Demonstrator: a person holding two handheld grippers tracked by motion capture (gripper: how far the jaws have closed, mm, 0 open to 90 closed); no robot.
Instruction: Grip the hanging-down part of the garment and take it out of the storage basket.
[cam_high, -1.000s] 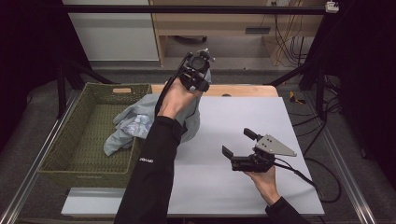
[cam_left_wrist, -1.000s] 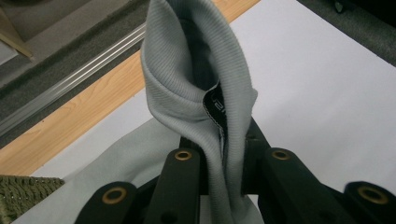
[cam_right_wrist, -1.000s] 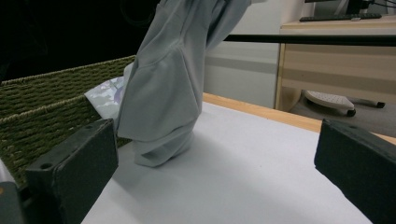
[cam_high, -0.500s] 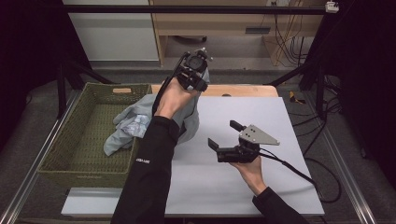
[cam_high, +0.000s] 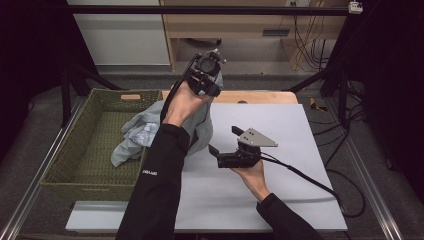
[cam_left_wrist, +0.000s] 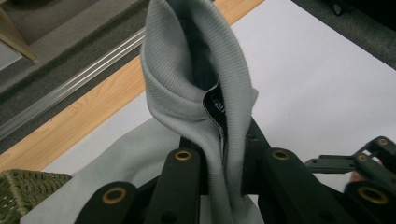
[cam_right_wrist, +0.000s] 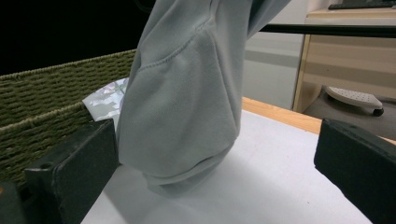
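At a white-topped table (cam_high: 280, 200), we lift one grey sweatshirt (cam_high: 200, 125) out of a single green woven basket (cam_high: 65, 165) standing at the table's left edge. The garment hangs from its ribbed collar, its lower folds resting on the table just beside the basket, while one paler printed cloth (cam_high: 132, 142) trails over the basket's rim.

The left gripper (cam_high: 206, 75), raised high, is clamped tight on the sweatshirt's collar, ribbing bunched between its jaws. The right gripper (cam_high: 225, 145), low over the table, stands wide open and holds nothing, facing the hanging fabric.

We judge the sweatshirt soft, limp and light, sure to sag and fold wherever it is unsupported, though hardly slippery or fragile. A second hold on the hem or a shoulder seam looks best for spreading it flat.

In all: one sweatshirt, one cloth, one basket, two grippers.
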